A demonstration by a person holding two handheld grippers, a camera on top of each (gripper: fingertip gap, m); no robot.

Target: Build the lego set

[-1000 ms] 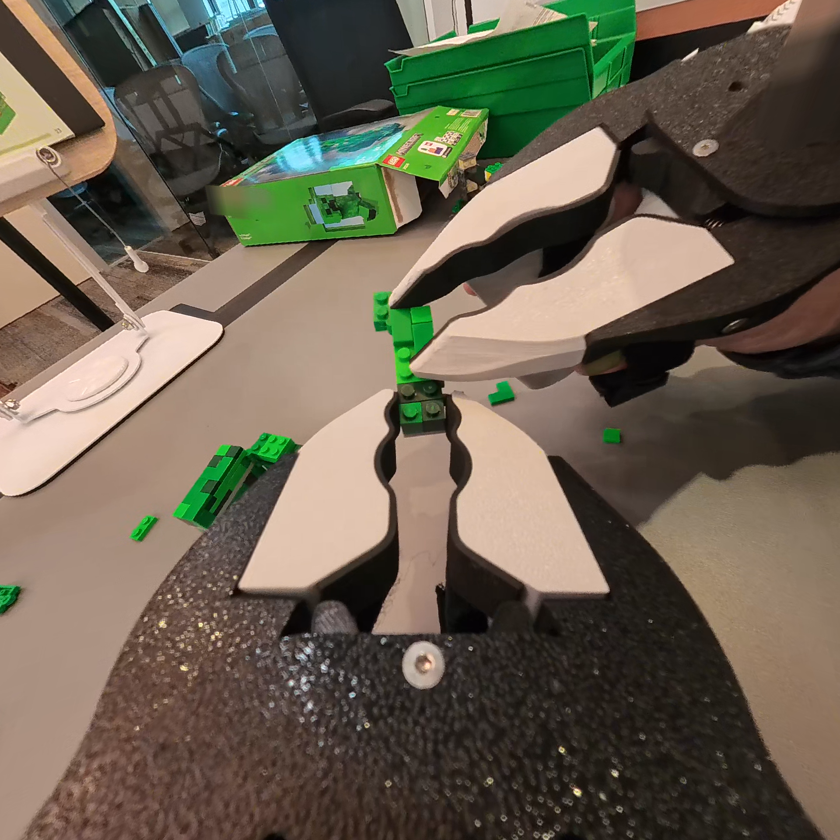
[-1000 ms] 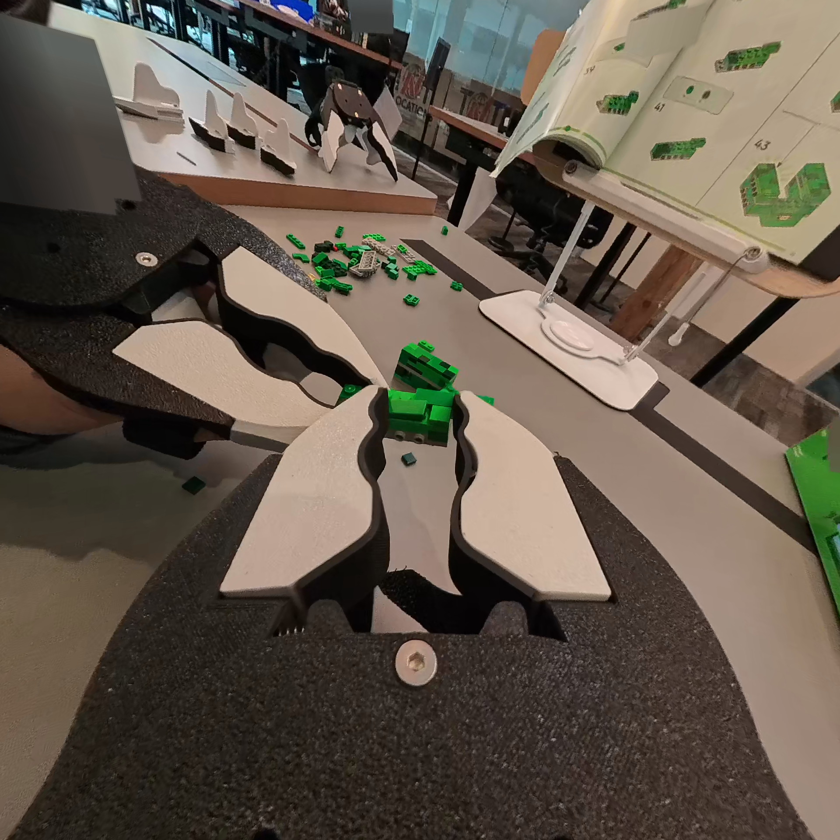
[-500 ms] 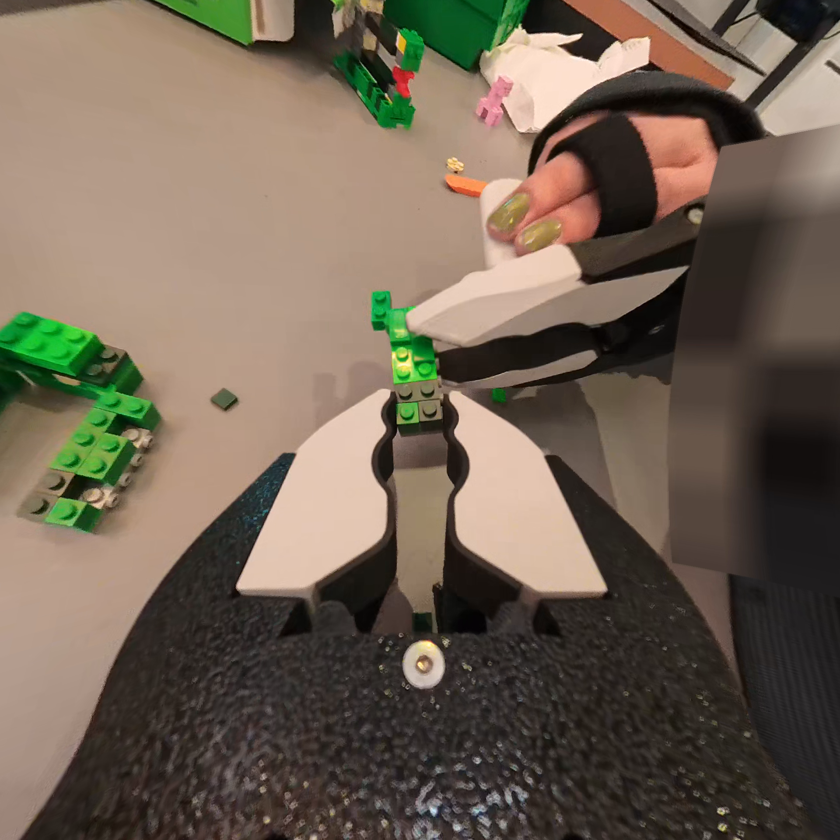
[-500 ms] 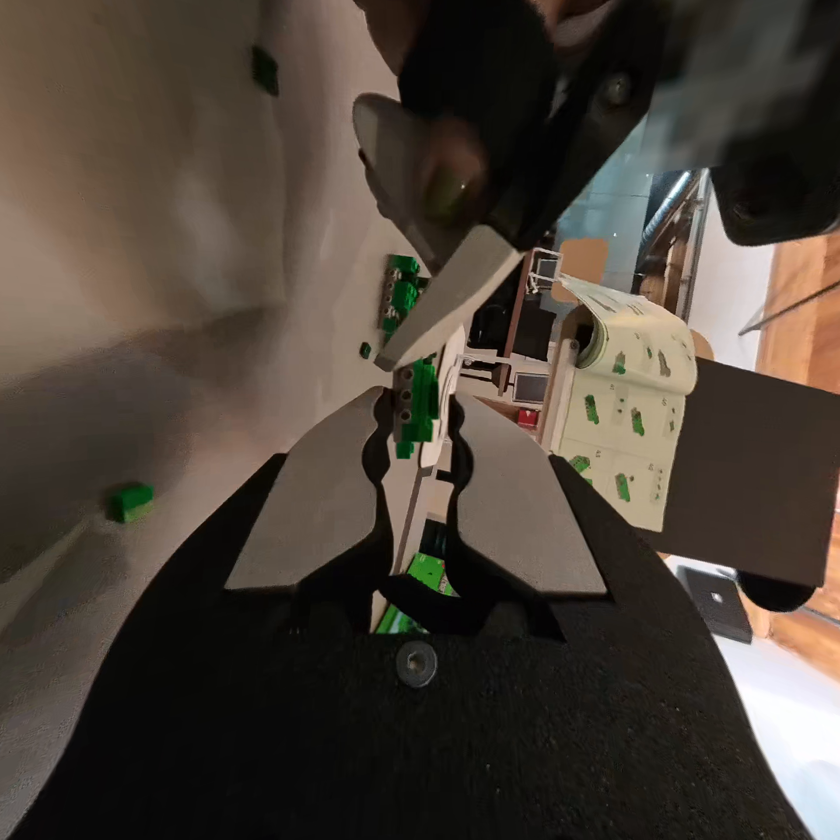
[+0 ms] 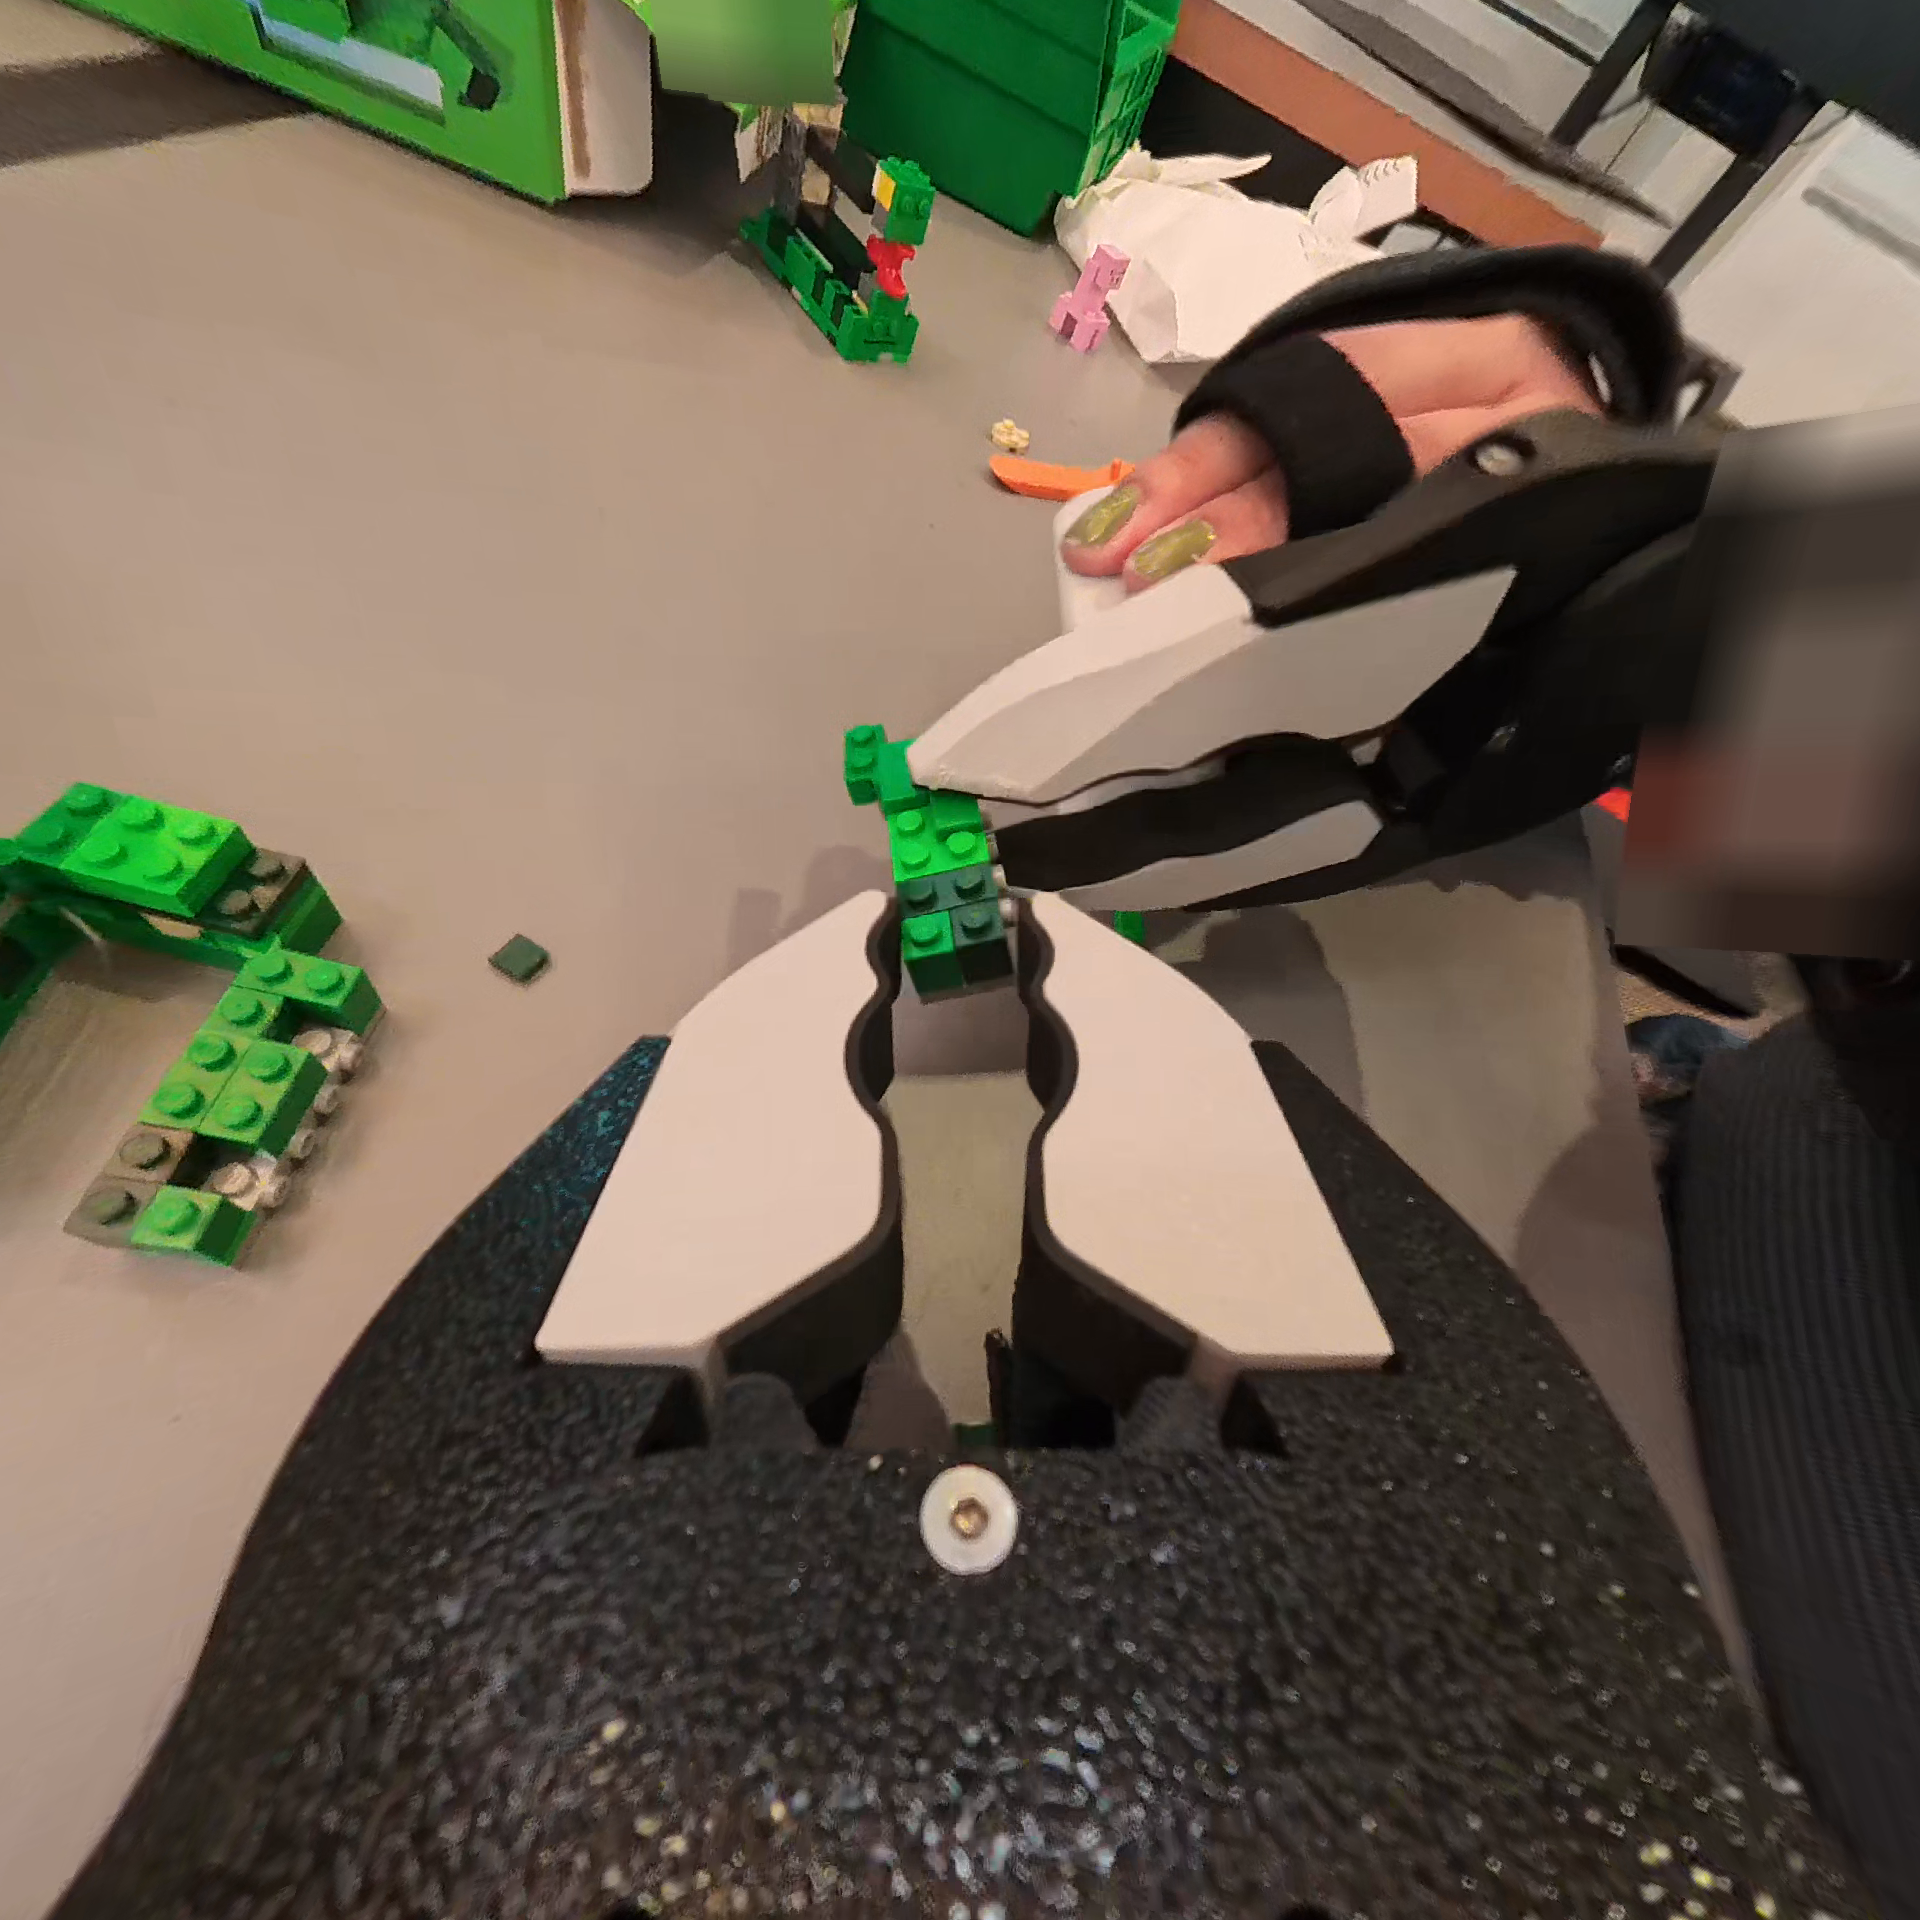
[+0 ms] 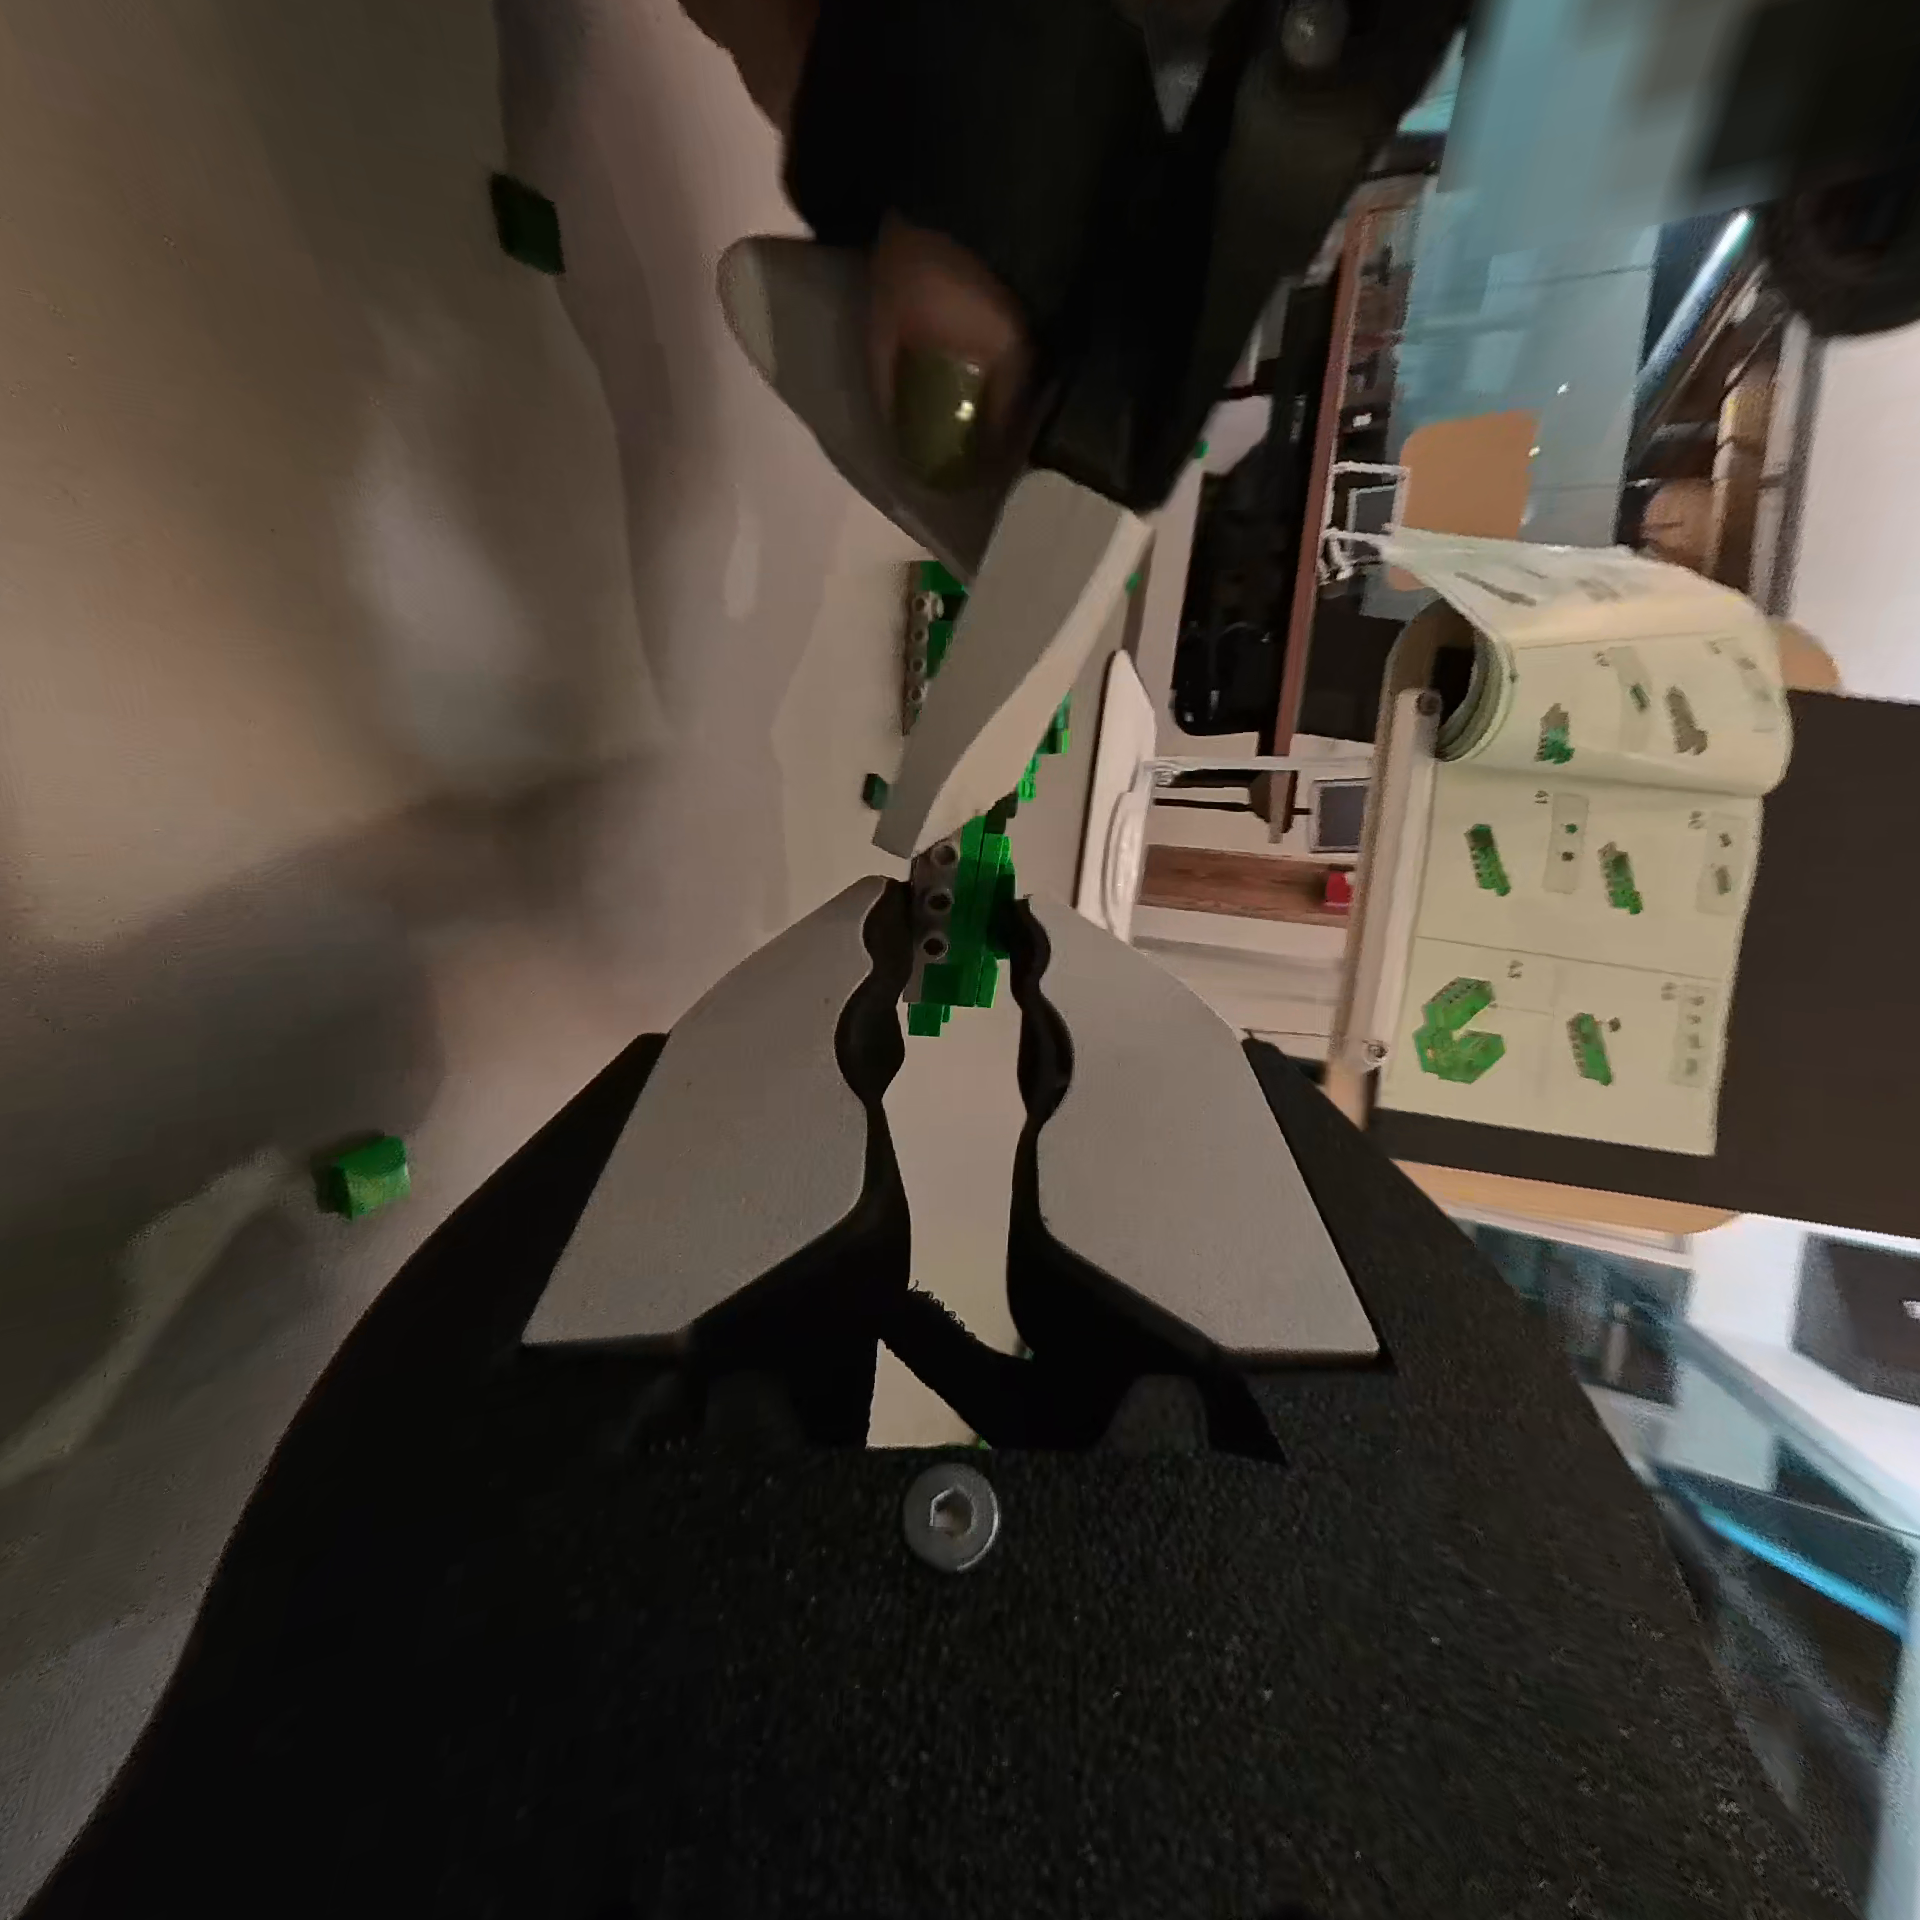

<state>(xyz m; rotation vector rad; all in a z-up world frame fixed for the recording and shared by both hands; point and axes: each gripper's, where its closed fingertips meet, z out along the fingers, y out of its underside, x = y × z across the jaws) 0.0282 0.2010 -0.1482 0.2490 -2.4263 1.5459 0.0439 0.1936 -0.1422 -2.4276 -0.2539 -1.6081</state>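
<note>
The left gripper, with pale grey fingers on a black speckled body, is clenched on the dark green lower end of a small strip of green plastic Lego bricks, held up above the grey tabletop. The right gripper comes in from the right side, held by a hand in a black fingerless glove, and its two fingertips pinch the brighter green upper part of the same strip, so both tongs grasp the one piece between them. In the right wrist view (rolled well over on its side) the strip sits between that gripper's own fingertips, with a grey studded edge showing and the other gripper's finger touching it from above. On the table to the left lies a larger C-shaped assembly of green and grey bricks, and near it a small dark green square tile. Farther back stand a small multicoloured brick model, a pink brick figure, an orange flat piece and a green cardboard box. An open instruction booklet rests on a stand
</note>
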